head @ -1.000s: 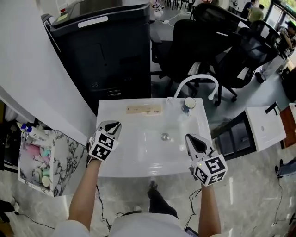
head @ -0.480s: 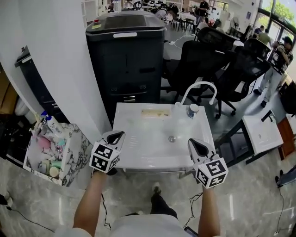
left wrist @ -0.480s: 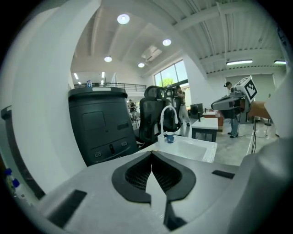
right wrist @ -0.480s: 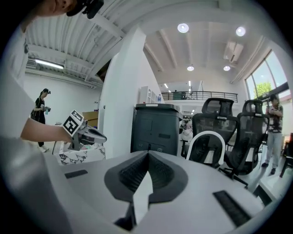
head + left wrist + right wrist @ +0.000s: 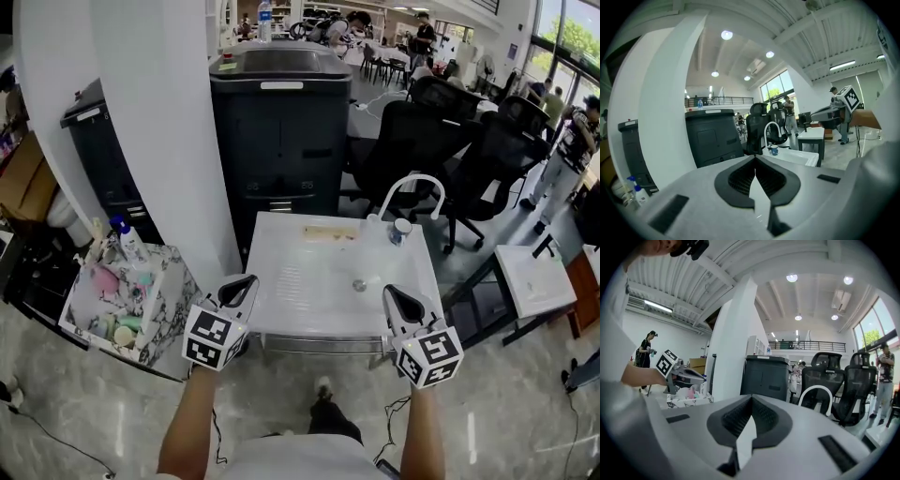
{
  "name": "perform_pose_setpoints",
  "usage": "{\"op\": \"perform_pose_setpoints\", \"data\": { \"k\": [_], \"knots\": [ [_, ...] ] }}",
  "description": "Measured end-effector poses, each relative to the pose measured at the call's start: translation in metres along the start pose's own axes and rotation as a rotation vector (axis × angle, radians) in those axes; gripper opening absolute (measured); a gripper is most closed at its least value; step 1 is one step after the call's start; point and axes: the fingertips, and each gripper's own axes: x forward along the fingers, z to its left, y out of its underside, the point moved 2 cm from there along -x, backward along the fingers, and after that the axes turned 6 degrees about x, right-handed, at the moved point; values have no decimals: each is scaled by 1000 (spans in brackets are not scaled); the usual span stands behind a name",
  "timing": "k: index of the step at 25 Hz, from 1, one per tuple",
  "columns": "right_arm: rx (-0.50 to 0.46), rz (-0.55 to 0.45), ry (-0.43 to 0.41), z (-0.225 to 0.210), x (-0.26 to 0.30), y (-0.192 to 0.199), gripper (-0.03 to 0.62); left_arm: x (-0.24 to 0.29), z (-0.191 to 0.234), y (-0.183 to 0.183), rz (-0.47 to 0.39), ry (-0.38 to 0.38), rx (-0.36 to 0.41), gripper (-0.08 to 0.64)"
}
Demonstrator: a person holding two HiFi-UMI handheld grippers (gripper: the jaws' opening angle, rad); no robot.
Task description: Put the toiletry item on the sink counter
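The white sink counter with a curved white faucet stands ahead of me. A small cup and a beige strip rest near its back edge. Toiletry bottles and jars fill a marble-patterned box on the floor to the left, among them a blue-capped spray bottle. My left gripper hovers at the counter's front left corner, shut and empty. My right gripper hovers at the front right corner, its jaws also shut on nothing.
A tall black machine stands right behind the counter, with a white pillar to its left. Black office chairs crowd the back right. A second small white sink sits at the right. People stand far off.
Both grippers have drawn back from the counter's sides to its front edge and risen. The view has lifted, showing more of the room and the toiletry box.
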Motion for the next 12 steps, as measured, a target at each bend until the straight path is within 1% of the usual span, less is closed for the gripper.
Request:
{"op": "perform_pose_setpoints", "data": {
  "k": [4, 9, 12],
  "knots": [
    [-10, -8, -7, 14, -13, 0, -4, -22, -9, -10, -27, -1, 10, 11],
    [-28, -25, -7, 23, -30, -11, -5, -44, -18, -22, -58, -13, 8, 11],
    [-54, -30, -6, 27, -37, -16, -5, -52, -24, -26, -59, -19, 35, 11]
  ]
}}
